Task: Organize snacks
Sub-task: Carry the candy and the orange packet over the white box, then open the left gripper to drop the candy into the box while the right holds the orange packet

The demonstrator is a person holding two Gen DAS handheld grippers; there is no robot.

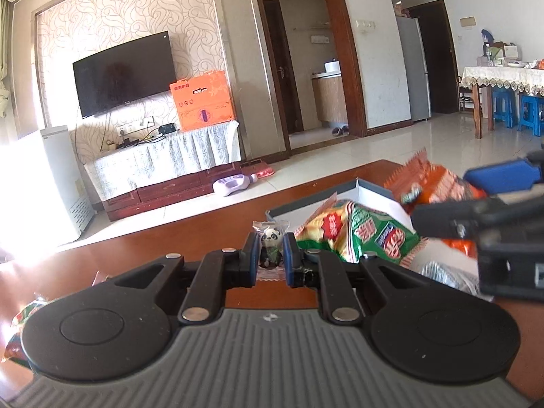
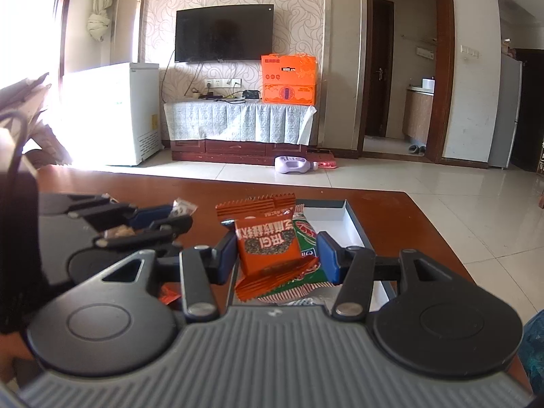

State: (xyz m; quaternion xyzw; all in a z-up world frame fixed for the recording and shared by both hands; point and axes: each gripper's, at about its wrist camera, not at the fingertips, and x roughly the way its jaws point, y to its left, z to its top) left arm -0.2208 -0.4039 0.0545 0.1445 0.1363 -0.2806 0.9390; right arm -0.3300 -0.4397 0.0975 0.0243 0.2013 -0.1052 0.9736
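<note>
My left gripper [image 1: 270,253] is shut on a small clear packet with a panda on it [image 1: 271,238], held just left of a shallow white box [image 1: 374,194] on the brown table. The box holds a green snack bag [image 1: 367,234] and orange packets [image 1: 438,183]. In the right wrist view my right gripper [image 2: 277,255] is open above the box [image 2: 343,219], with an orange snack packet [image 2: 268,244] between its fingers and the green bag [image 2: 306,234] under it. I cannot tell whether the fingers touch the packet. The left gripper [image 2: 170,216] shows at the left there.
The brown table [image 2: 119,187] ends ahead, with tiled floor beyond. More snack wrappers [image 1: 23,312] lie at the table's left. A red wrapper [image 2: 168,294] lies under my right gripper. A TV stand [image 2: 238,119] and a white freezer [image 2: 115,112] stand far off.
</note>
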